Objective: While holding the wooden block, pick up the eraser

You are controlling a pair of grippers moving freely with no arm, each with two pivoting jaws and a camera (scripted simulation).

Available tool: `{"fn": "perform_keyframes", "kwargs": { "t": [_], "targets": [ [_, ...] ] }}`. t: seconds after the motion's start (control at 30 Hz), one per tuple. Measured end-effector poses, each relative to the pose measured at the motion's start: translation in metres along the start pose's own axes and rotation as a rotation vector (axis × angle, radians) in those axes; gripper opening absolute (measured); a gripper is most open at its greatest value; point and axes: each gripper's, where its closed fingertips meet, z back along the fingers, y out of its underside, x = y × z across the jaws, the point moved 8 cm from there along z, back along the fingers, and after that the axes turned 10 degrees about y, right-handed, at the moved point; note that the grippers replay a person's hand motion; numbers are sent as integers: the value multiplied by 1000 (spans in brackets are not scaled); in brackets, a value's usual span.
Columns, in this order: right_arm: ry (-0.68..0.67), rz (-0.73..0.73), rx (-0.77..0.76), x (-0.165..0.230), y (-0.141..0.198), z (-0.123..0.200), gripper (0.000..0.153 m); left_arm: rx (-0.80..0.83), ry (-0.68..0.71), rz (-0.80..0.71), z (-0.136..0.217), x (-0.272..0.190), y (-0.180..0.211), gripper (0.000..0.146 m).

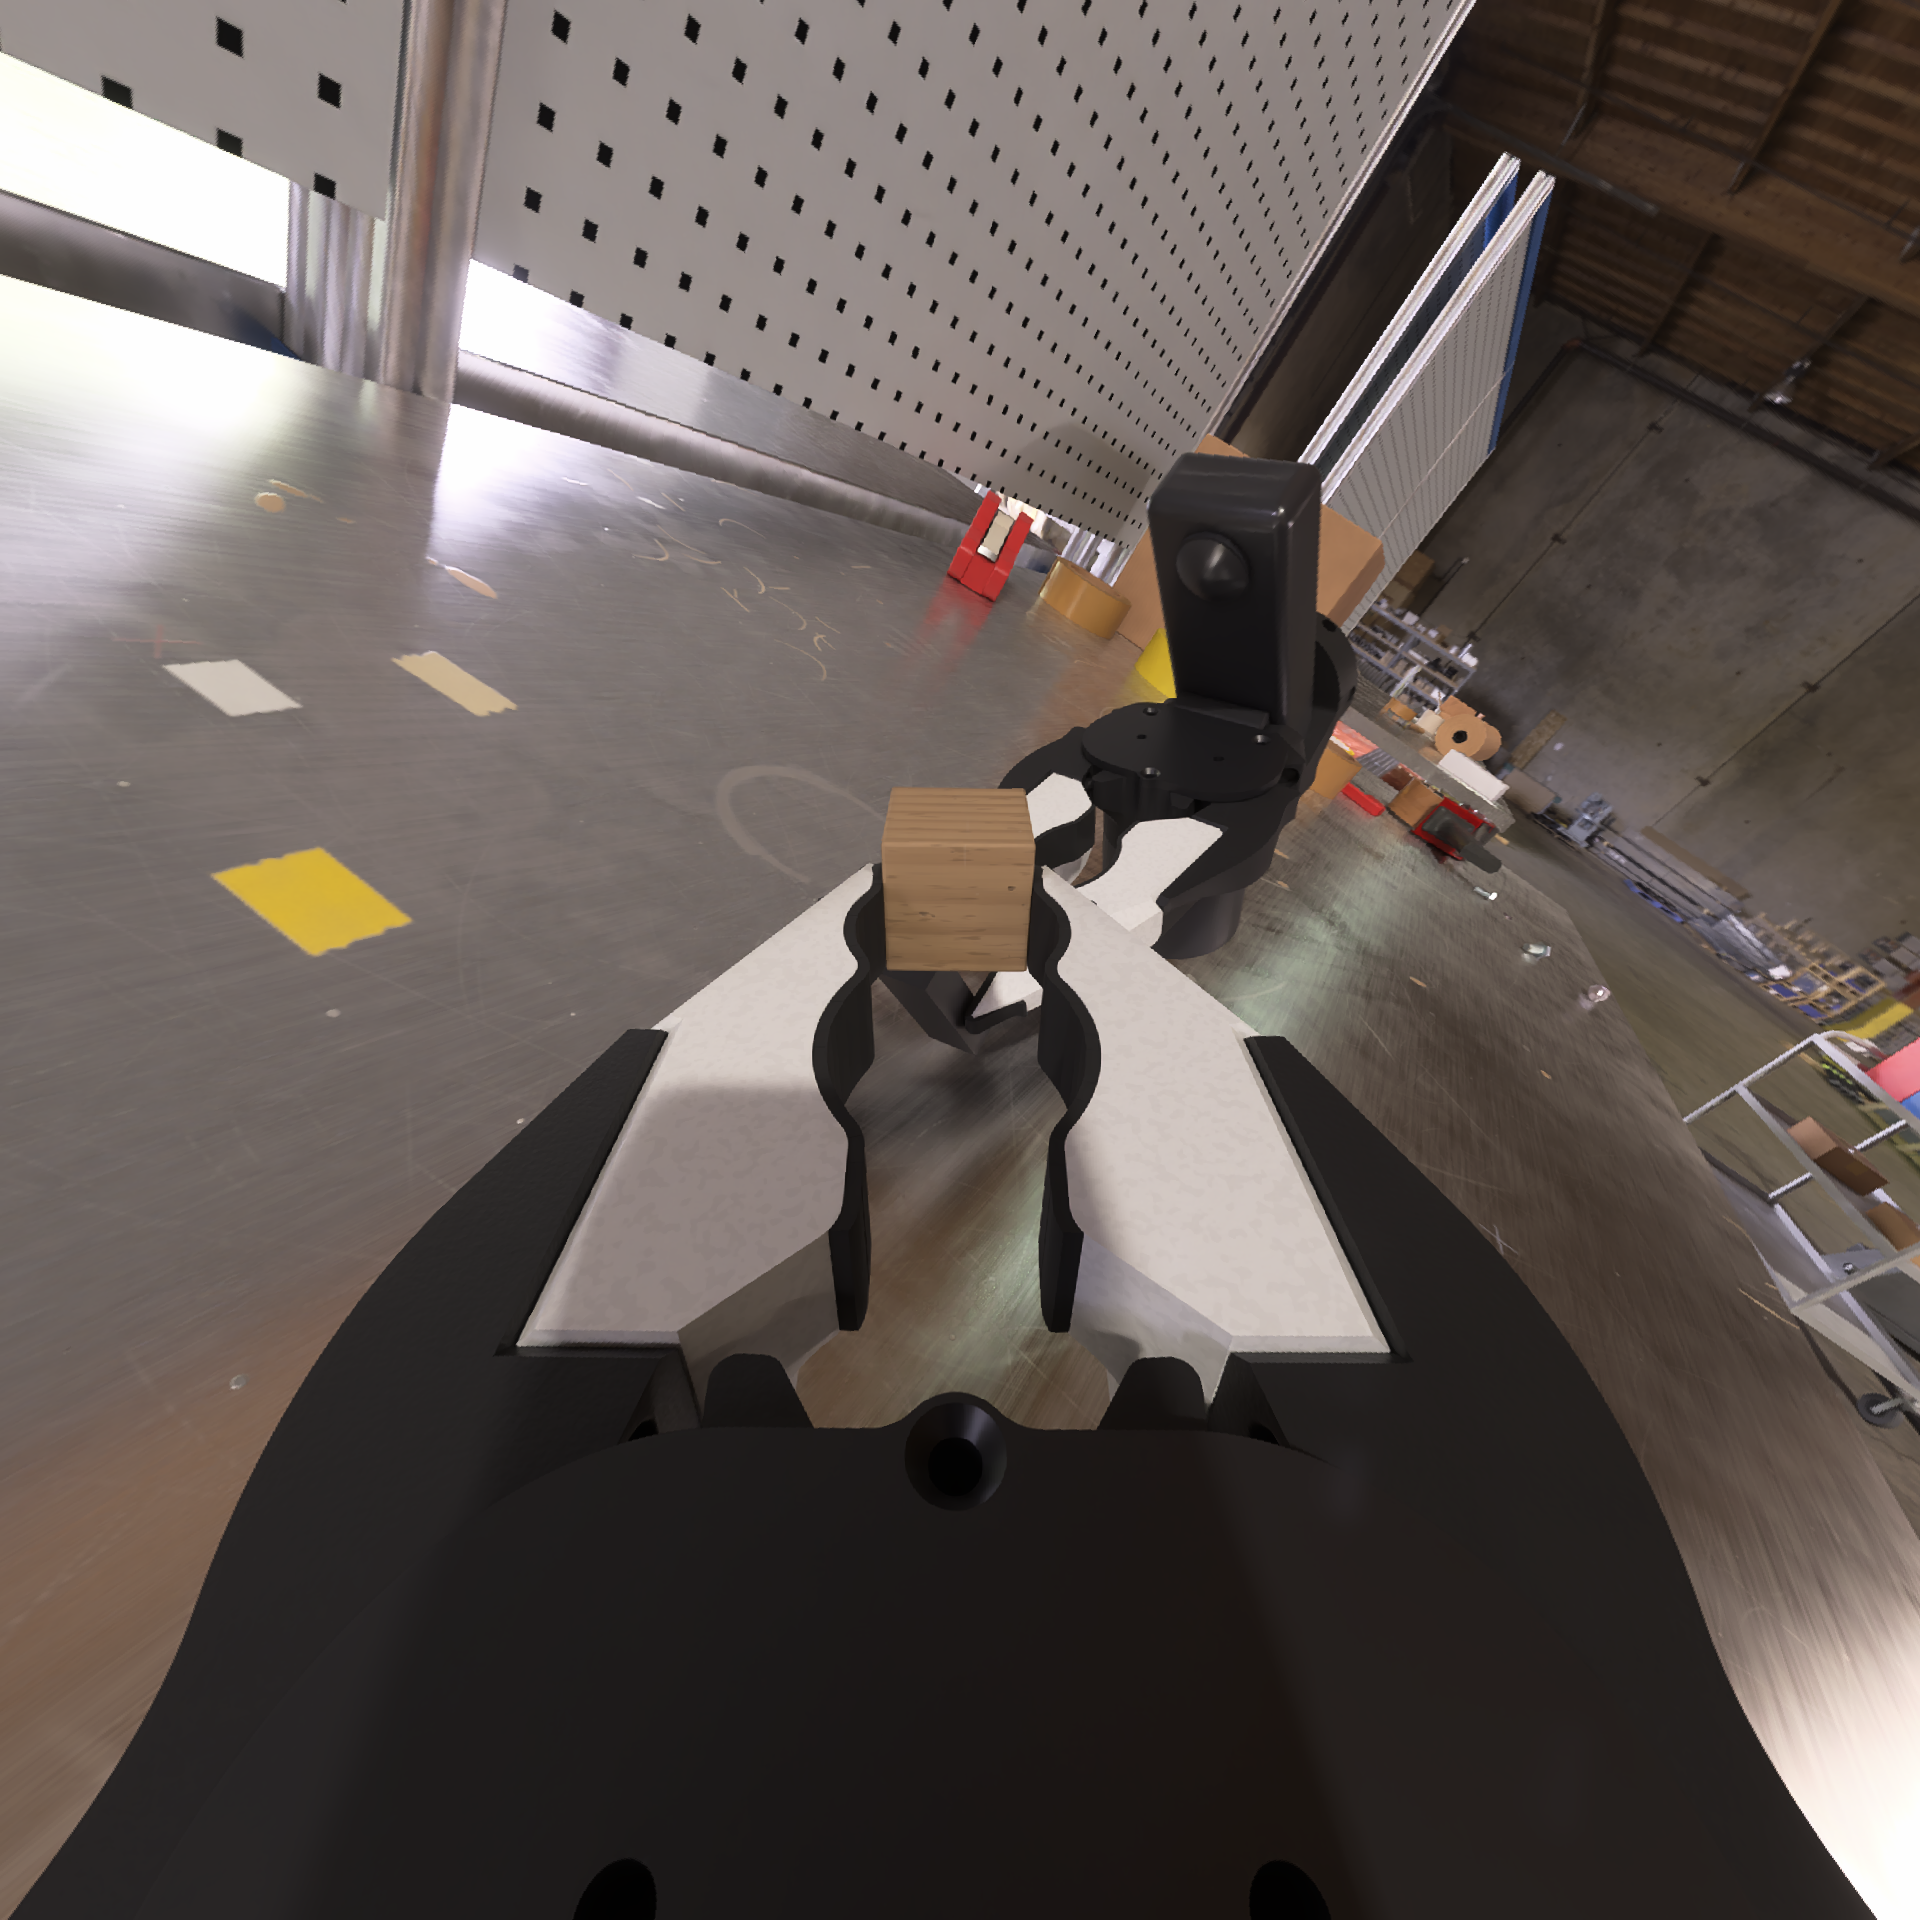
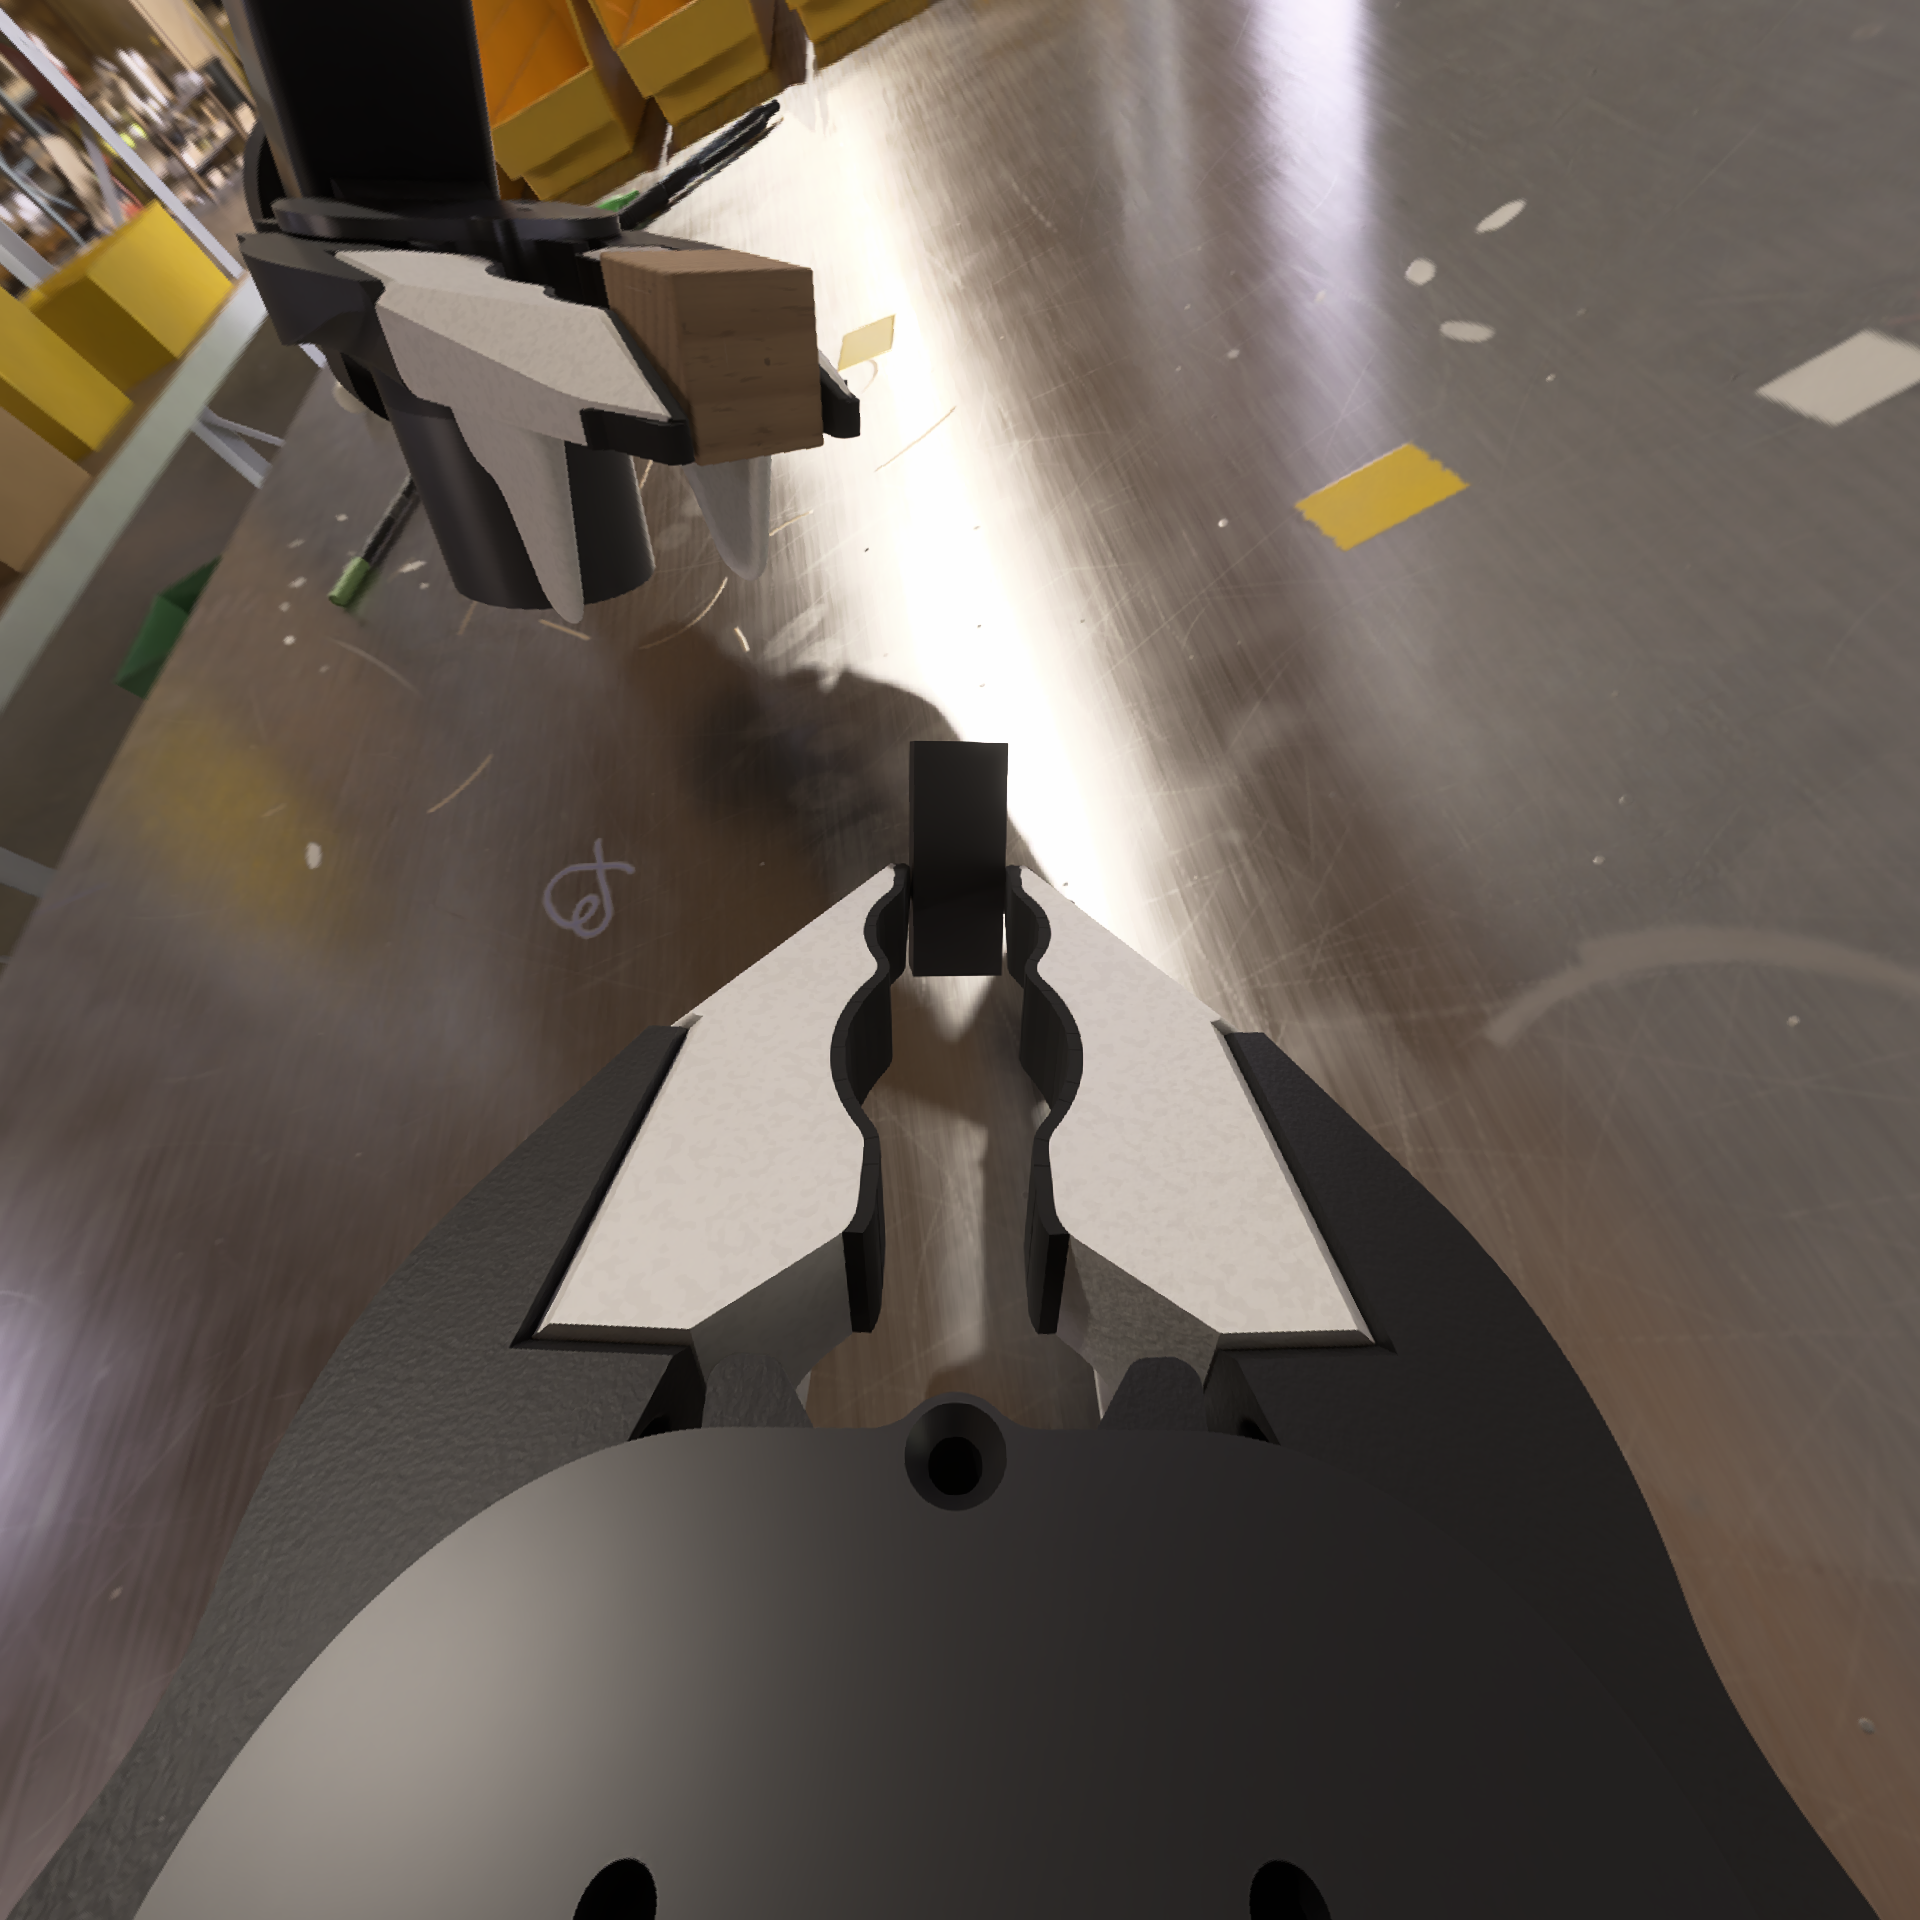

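My left gripper (image 1: 956, 909) is shut on a light wooden block (image 1: 956, 878), held at its fingertips above the steel table (image 1: 520, 831). My right gripper (image 2: 956, 899) is shut on a small black eraser (image 2: 957, 821), which sticks out past its fingertips. I cannot tell whether the eraser touches the table. In the right wrist view the left gripper (image 2: 758, 416) with the block (image 2: 727, 332) hangs at the upper left. In the left wrist view the right gripper's black body (image 1: 1174, 769) sits just behind the block, with its fingertips mostly hidden.
Yellow (image 1: 312, 899), white (image 1: 231, 686) and tan (image 1: 454, 683) tape patches lie on the table. A red object (image 1: 987, 545) and a tape roll (image 1: 1084, 595) stand by the pegboard wall (image 1: 883, 208). Yellow bins (image 2: 125, 291) and a green marker (image 2: 353, 592) lie near the table's edge.
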Motion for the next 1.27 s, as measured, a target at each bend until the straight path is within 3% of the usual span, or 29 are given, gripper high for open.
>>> {"fn": "perform_keyframes", "kwargs": {
  "t": [0.17, 0.73, 0.9, 1.27],
  "targets": [
    [-33, -42, 9, -4, 5, 8, 18, 2, 9, 3, -6, -3, 1, 26],
    [14, 49, 14, -7, 15, 26, 18, 3, 34, 0, -20, -11, 4, 26],
    [57, 152, 6, -2, 13, 26, 18, -17, 20, 1, -17, -10, 2, 26],
    [64, 172, 1, 0, 12, 23, 18, -92, 1, 12, 1, -8, -3, 26]
  ]
}}
